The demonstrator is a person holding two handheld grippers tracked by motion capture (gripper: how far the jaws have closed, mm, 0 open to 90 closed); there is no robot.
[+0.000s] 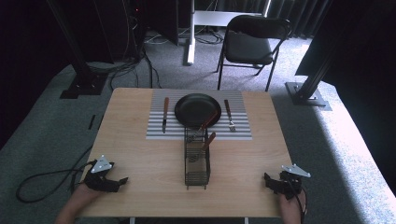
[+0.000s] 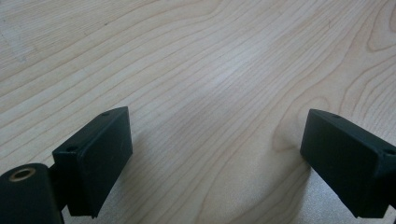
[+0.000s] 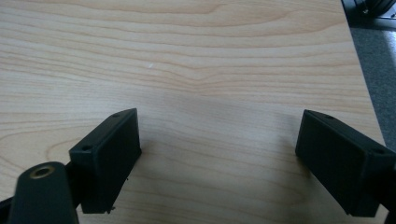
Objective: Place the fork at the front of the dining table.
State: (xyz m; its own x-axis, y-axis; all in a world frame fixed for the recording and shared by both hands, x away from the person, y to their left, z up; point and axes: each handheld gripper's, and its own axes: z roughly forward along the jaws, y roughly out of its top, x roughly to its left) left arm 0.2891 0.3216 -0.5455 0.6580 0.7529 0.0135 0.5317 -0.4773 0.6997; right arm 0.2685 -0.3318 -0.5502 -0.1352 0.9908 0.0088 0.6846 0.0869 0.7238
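Note:
A black plate (image 1: 197, 109) lies on a grey striped placemat (image 1: 159, 133) at the far middle of the wooden table (image 1: 140, 158). On the mat a knife (image 1: 165, 114) with a wooden handle lies left of the plate and a fork (image 1: 229, 115) lies right of it. A black wire cutlery caddy (image 1: 196, 158) stands in the table's middle with wooden-handled utensils (image 1: 208, 140) leaning in it. My left gripper (image 1: 117, 183) (image 2: 215, 158) rests open at the near left corner over bare wood. My right gripper (image 1: 268, 182) (image 3: 217, 158) rests open at the near right corner, nothing between its jaws.
A black folding chair (image 1: 250, 44) stands beyond the table on grey carpet. Black frame posts (image 1: 77, 60) and their feet flank the table at left and right (image 1: 310, 84). A cable (image 1: 42, 182) trails from the left gripper over the floor. Bare wood lies either side of the caddy.

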